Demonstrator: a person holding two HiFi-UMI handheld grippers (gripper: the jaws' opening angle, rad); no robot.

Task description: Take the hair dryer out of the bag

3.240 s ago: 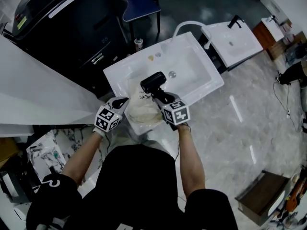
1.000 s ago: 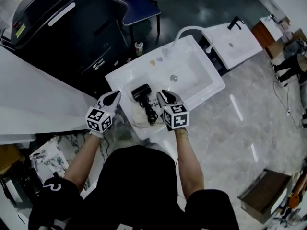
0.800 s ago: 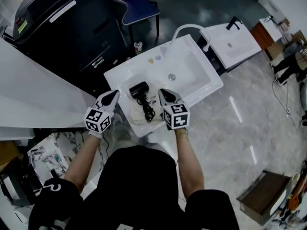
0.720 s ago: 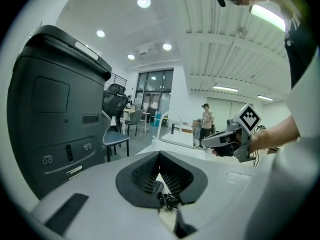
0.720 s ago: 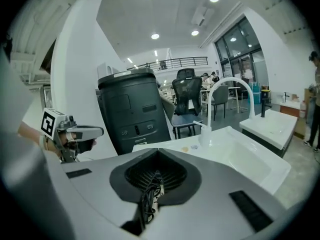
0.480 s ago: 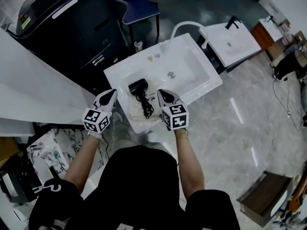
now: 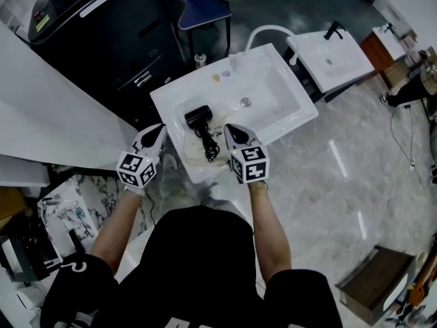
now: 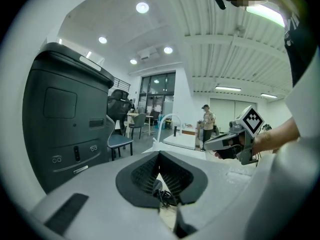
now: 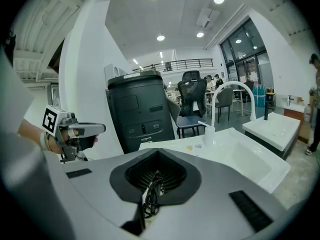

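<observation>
The black hair dryer point(image 7: 199, 117) lies in the white sink point(image 7: 298, 109), its coiled cord point(image 7: 208, 143) resting on the flat cream bag point(image 7: 192, 155). My left gripper point(image 7: 155, 133) hovers left of the bag, shut and empty. On the other side of the cord my right gripper point(image 7: 233, 131) is shut with nothing in it. In the left gripper view the shut left gripper point(image 8: 160, 156) shows the cord point(image 8: 165, 198) below its pads and the right gripper point(image 8: 220, 143) opposite. In the right gripper view the right gripper point(image 9: 157, 151) is shut above the cord point(image 9: 149, 194), with the left gripper point(image 9: 92, 129) at the left.
A curved faucet point(image 7: 265, 34) rises at the sink's far rim, with small items point(image 7: 220, 76) beside it. A second sink point(image 7: 332, 55) stands to the right. A black cabinet point(image 7: 102, 33) and blue chair point(image 7: 201, 9) sit behind. A white panel point(image 7: 48, 128) runs along the left.
The right gripper held the dryer above the bag about three seconds ago; it now lies on the bag in the sink. Over the last second both grippers drew back from it.
</observation>
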